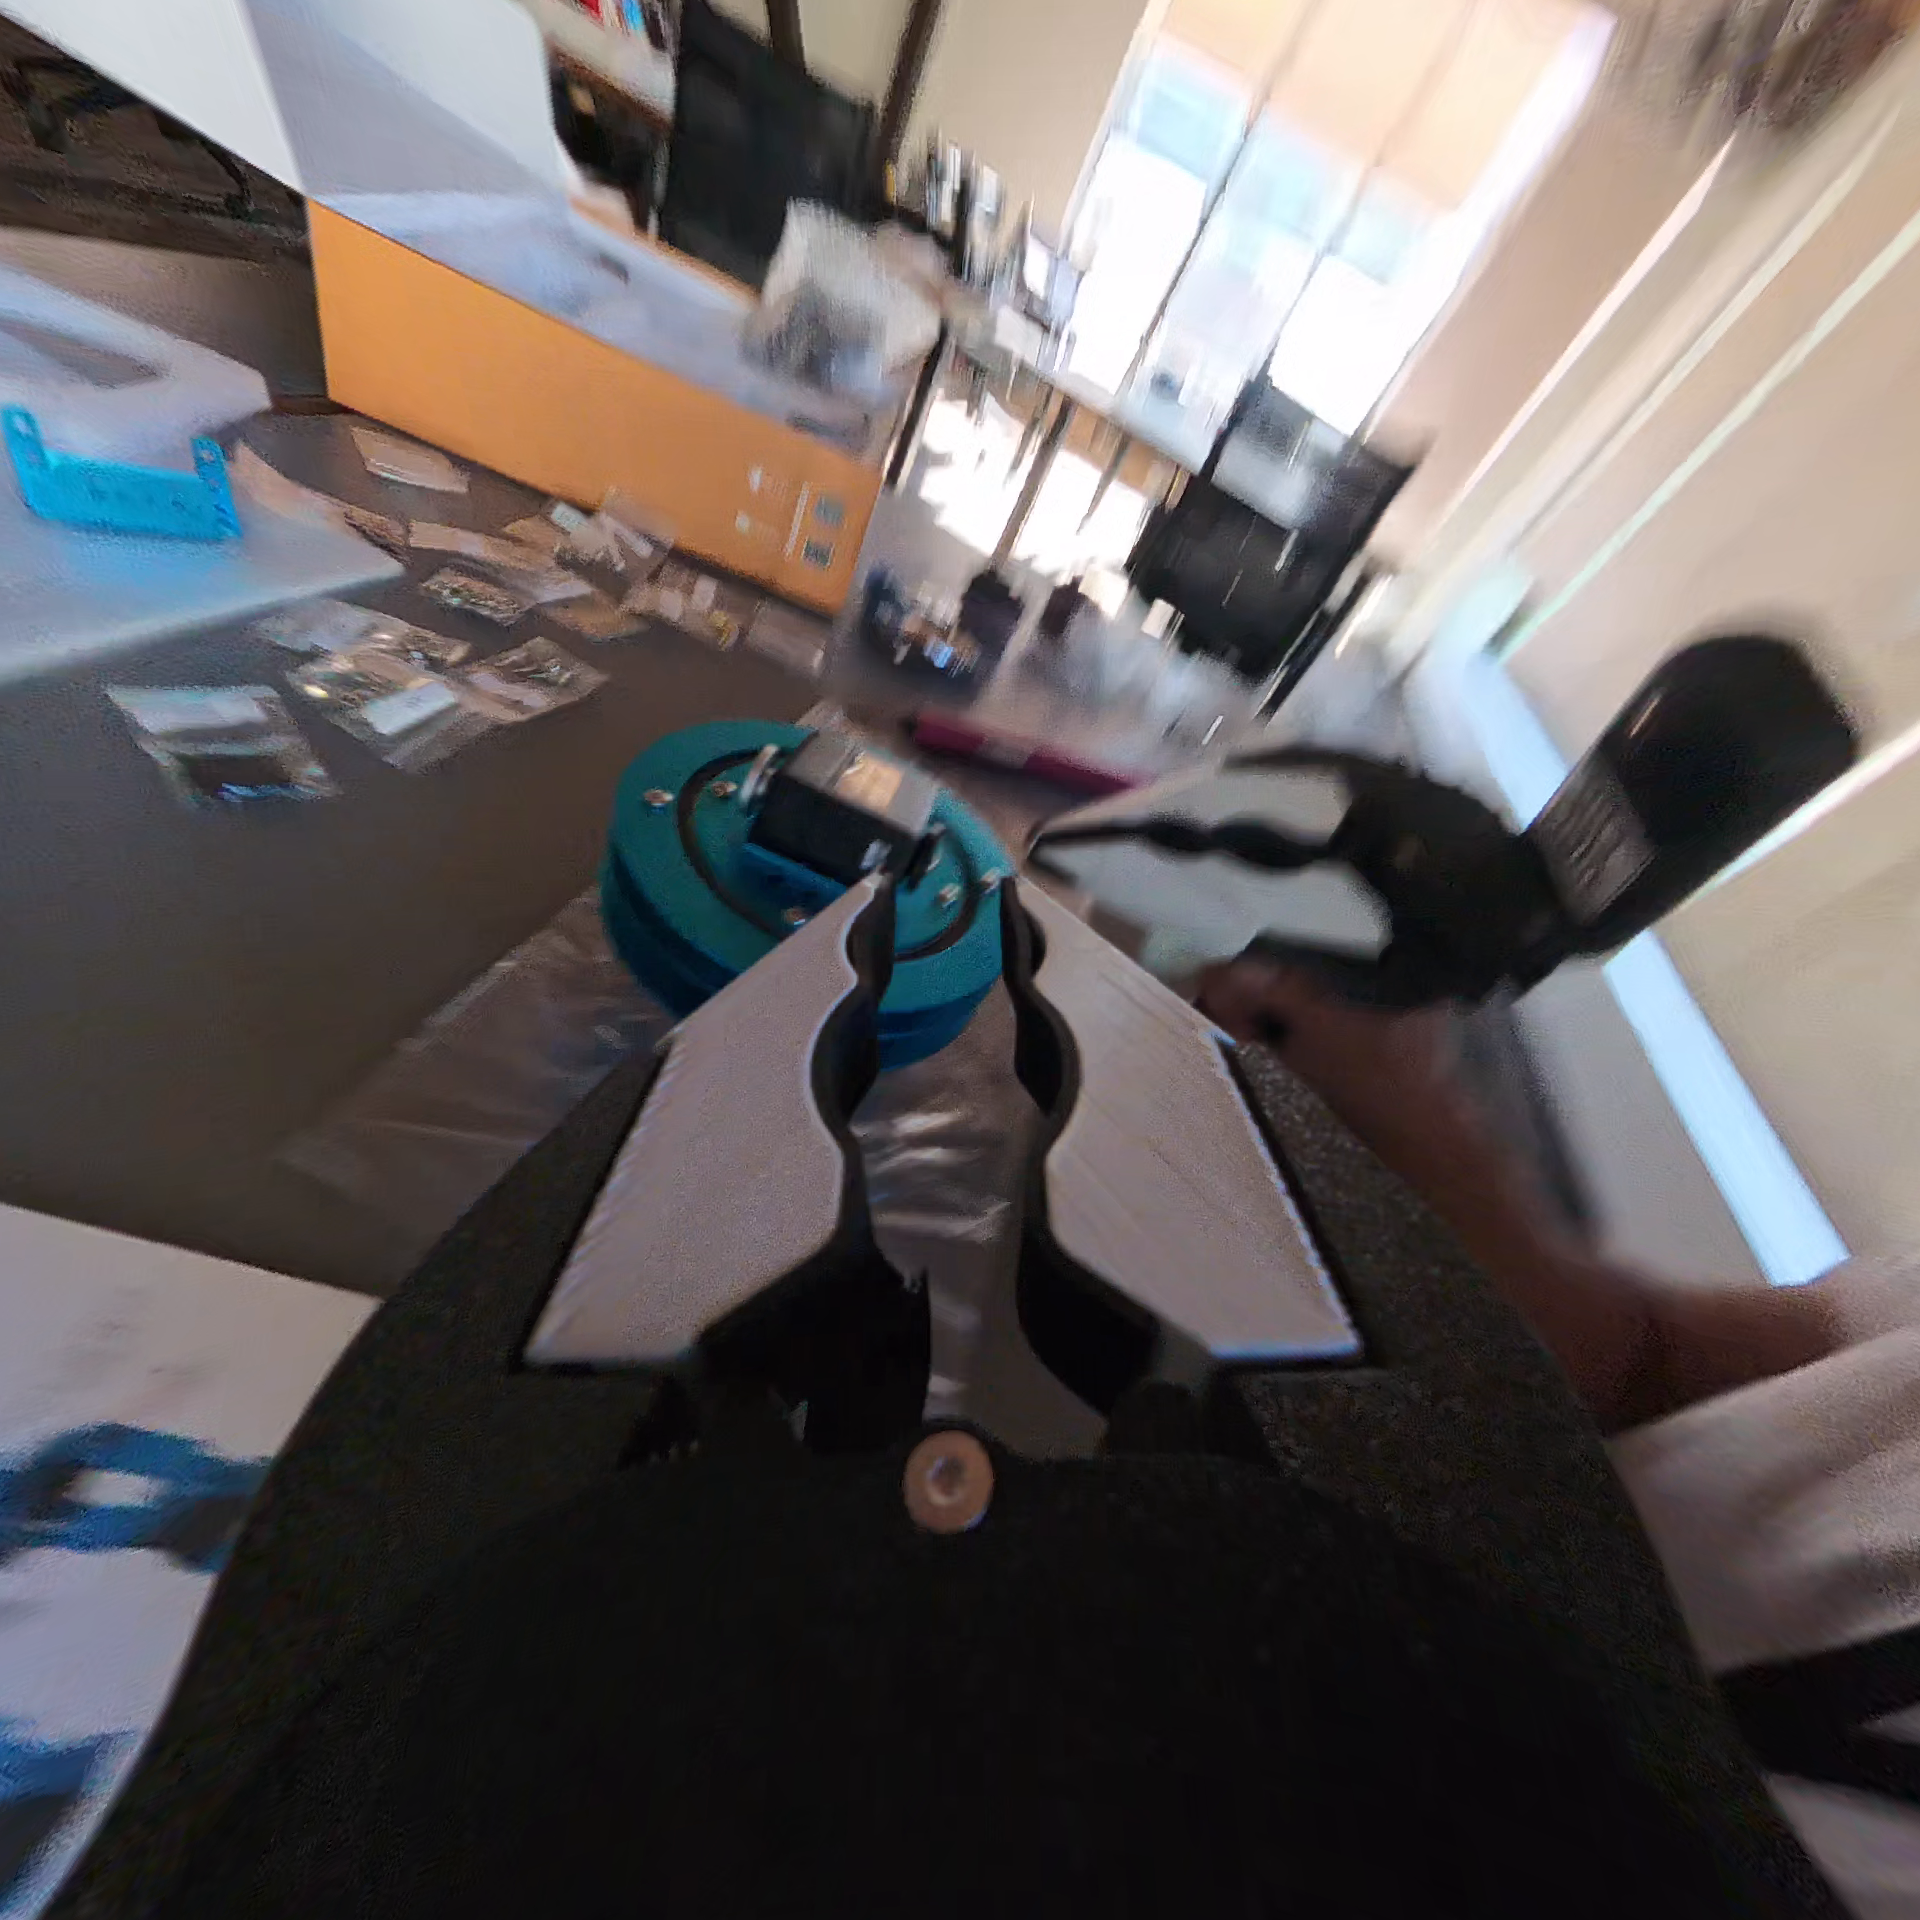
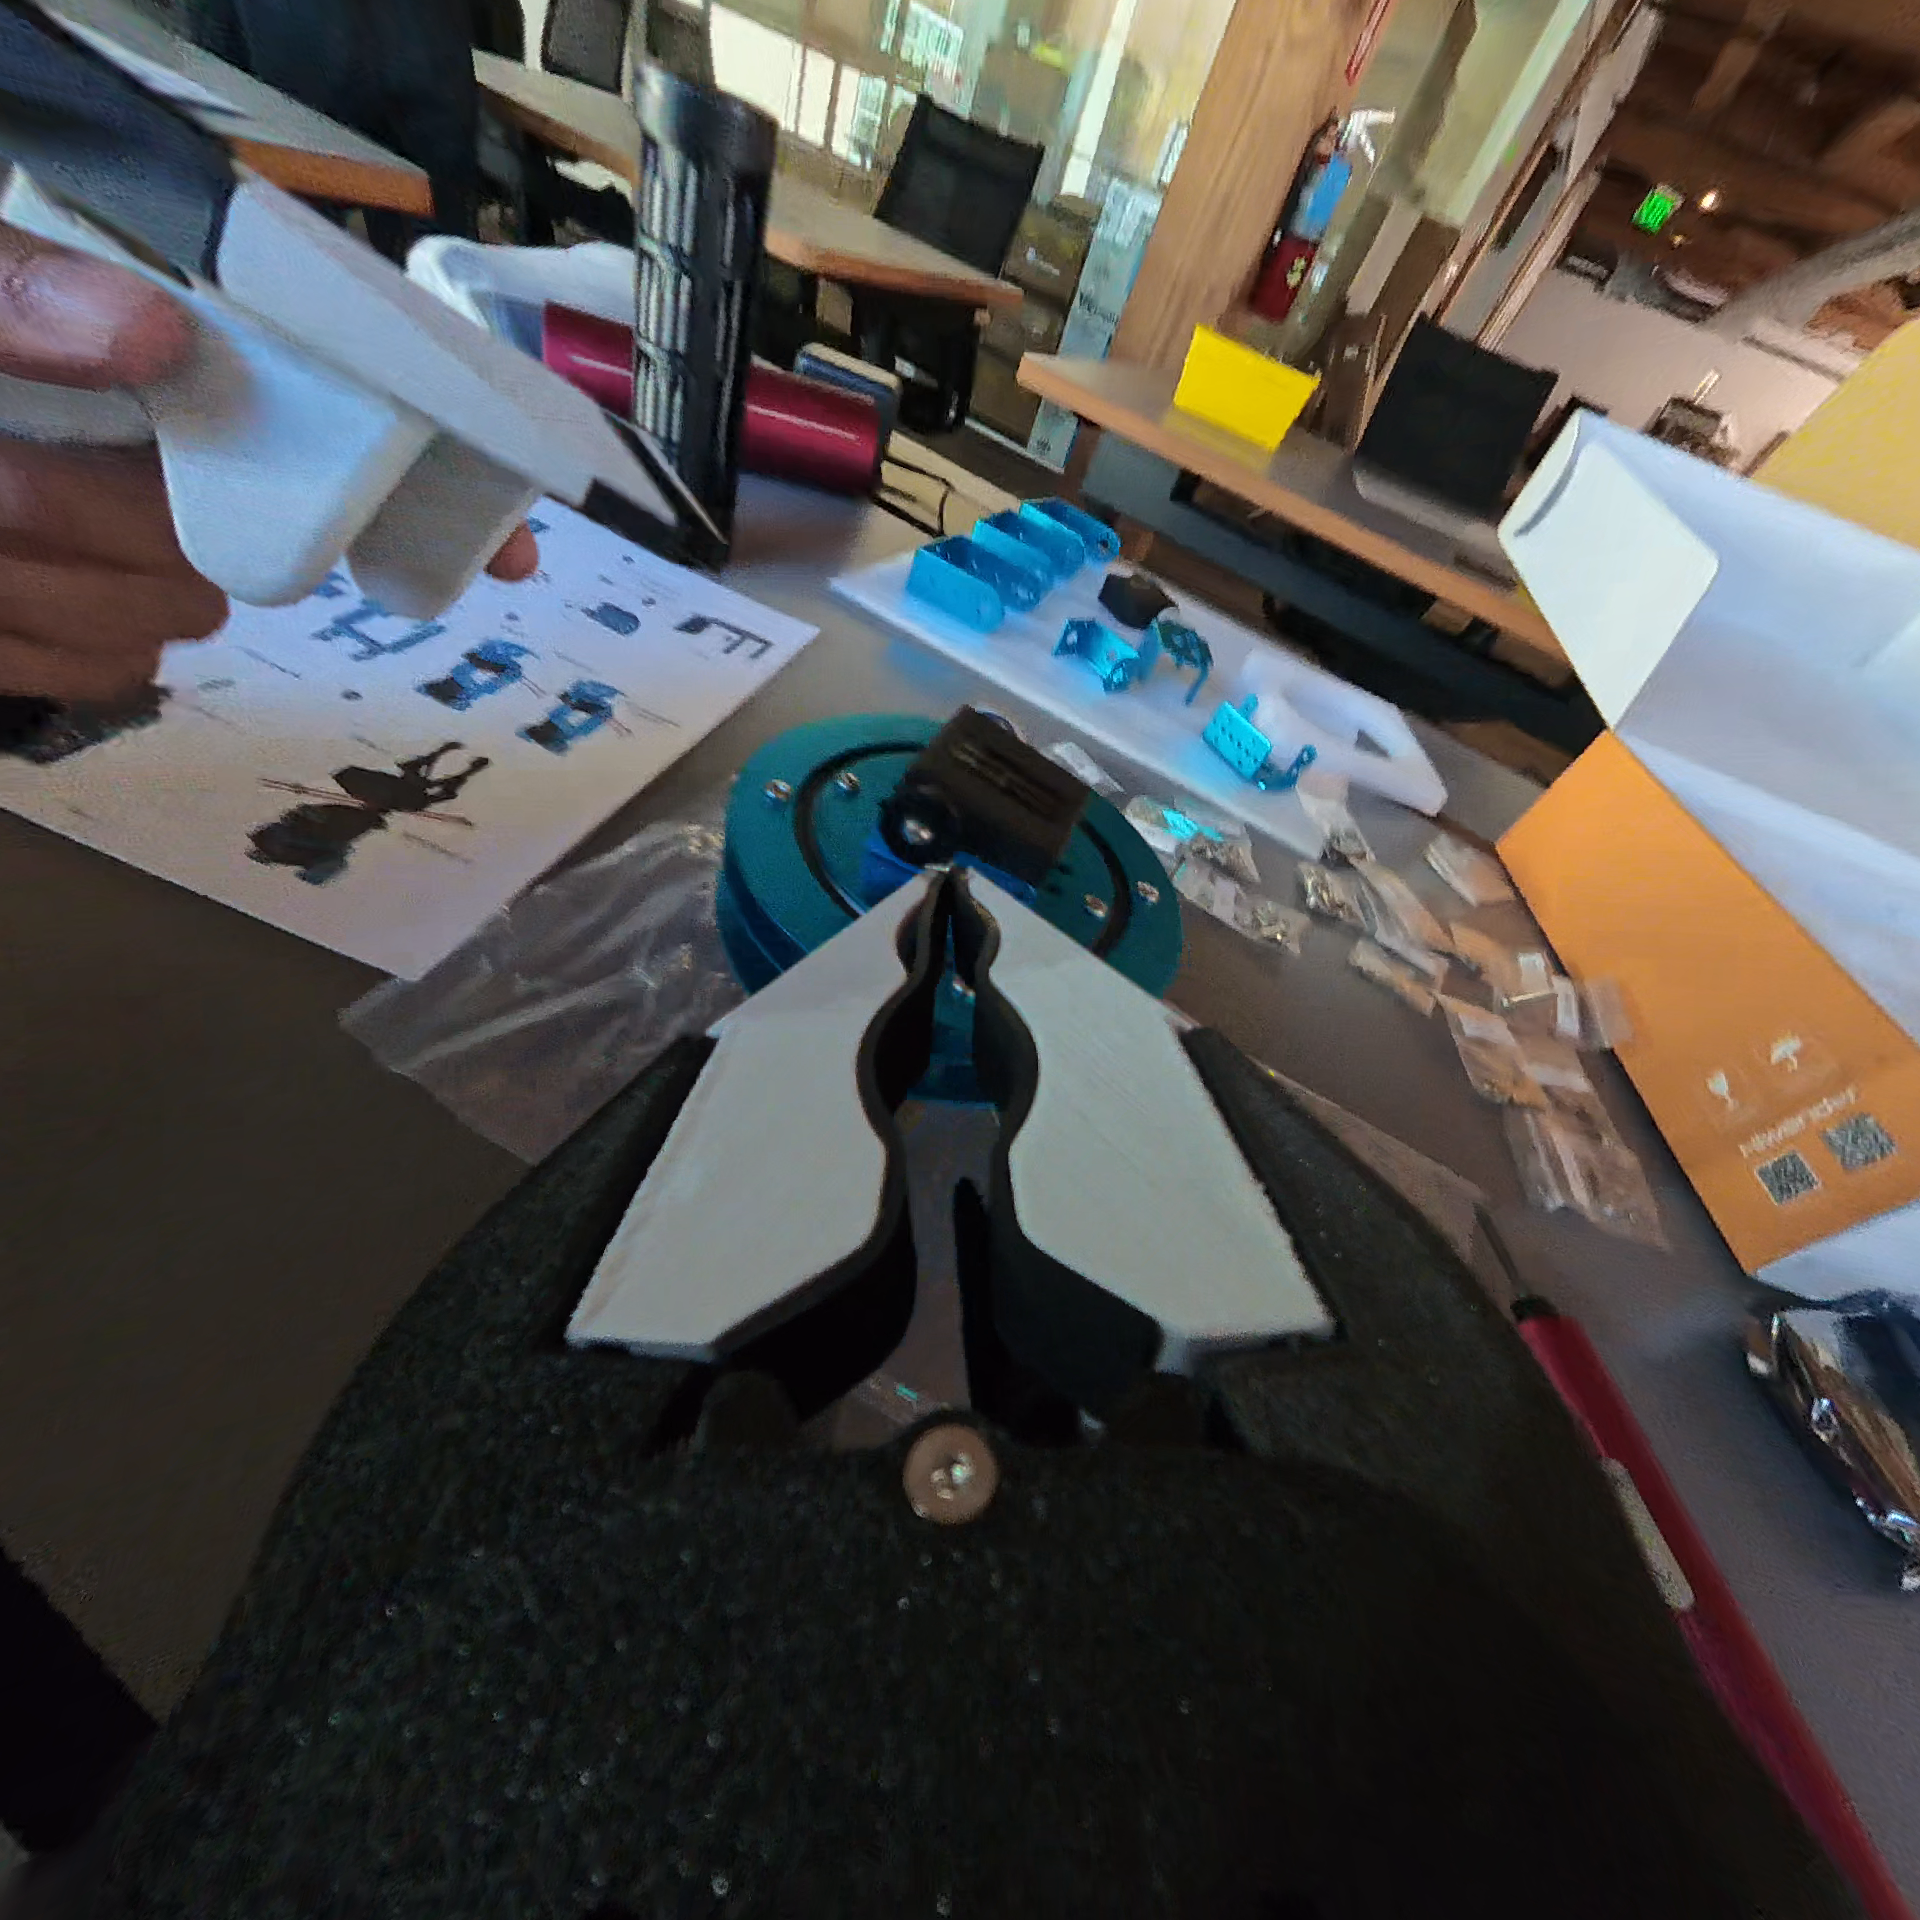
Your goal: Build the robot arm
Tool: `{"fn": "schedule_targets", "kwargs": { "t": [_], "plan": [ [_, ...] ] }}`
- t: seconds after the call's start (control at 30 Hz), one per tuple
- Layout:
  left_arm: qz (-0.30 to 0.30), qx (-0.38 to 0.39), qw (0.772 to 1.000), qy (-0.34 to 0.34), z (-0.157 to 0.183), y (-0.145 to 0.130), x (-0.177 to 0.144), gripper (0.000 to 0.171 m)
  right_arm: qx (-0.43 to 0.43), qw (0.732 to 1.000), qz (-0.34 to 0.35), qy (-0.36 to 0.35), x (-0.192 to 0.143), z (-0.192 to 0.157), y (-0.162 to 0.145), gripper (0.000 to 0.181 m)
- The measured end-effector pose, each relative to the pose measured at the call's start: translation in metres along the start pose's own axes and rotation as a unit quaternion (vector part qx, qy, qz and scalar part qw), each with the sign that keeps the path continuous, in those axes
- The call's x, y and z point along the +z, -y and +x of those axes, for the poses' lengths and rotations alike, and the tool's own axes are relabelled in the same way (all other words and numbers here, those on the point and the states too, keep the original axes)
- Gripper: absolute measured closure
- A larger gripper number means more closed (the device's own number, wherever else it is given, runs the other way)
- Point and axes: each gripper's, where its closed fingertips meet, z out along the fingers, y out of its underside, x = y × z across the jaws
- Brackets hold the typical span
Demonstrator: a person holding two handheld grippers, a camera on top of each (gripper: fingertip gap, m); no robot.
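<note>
The left gripper (image 1: 940, 883) hangs just above a round teal disc base (image 1: 717, 914) on the grey table (image 1: 208, 987), its white fingers (image 1: 769, 1039) spread with a clear gap between the tips. A small black block (image 1: 831, 810), mounted on a blue bracket, stands on top of the disc, just ahead of those tips. The disc rests partly on a clear plastic bag (image 1: 499, 1060).

The right gripper (image 2: 948, 878) points at the same disc (image 2: 800, 883) from the other side, its tips pressed together right at the block's lower edge (image 2: 987, 790); whether they pinch anything tiny between them is too blurred to tell. Its bare hand (image 1: 1351, 1049) shows in the left wrist view.

A printed sheet (image 2: 416, 727) with diagrams lies to the left, a white tray (image 2: 1039, 665) carrying blue metal brackets (image 2: 966, 582) sits beyond, small bags of hardware (image 2: 1455, 977) scatter to the right beside an orange and white box (image 2: 1683, 935), and a red-handled tool (image 2: 1662, 1507) lies near the right edge
</note>
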Motion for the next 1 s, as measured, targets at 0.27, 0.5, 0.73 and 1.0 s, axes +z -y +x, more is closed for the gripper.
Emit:
{"fn": "schedule_targets", "kwargs": {
  "t": [0.27,0.5,0.73,1.0],
  "plan": [
    [-0.117,0.075,0.986,-0.097,0.020,0.005,0.033,0.171,0.035,0.998,0.038,0.043,-0.002,-0.006,0.008,0.181],
    [-0.111,0.131,0.984,-0.053,-0.007,0.007,0.039,0.166,0.033,0.998,0.040,0.025,0.002,0.010,0.002,0.181],
    [-0.231,0.382,0.895,-0.013,-0.038,-0.002,0.055,0.133,0.049,0.999,0.005,-0.012,0.010,0.025,-0.008,0.181],
    [-0.242,0.379,0.890,-0.080,-0.028,-0.004,0.058,0.122,0.104,0.993,-0.012,0.048,0.001,0.025,-0.016,0.181]
  ]
}}
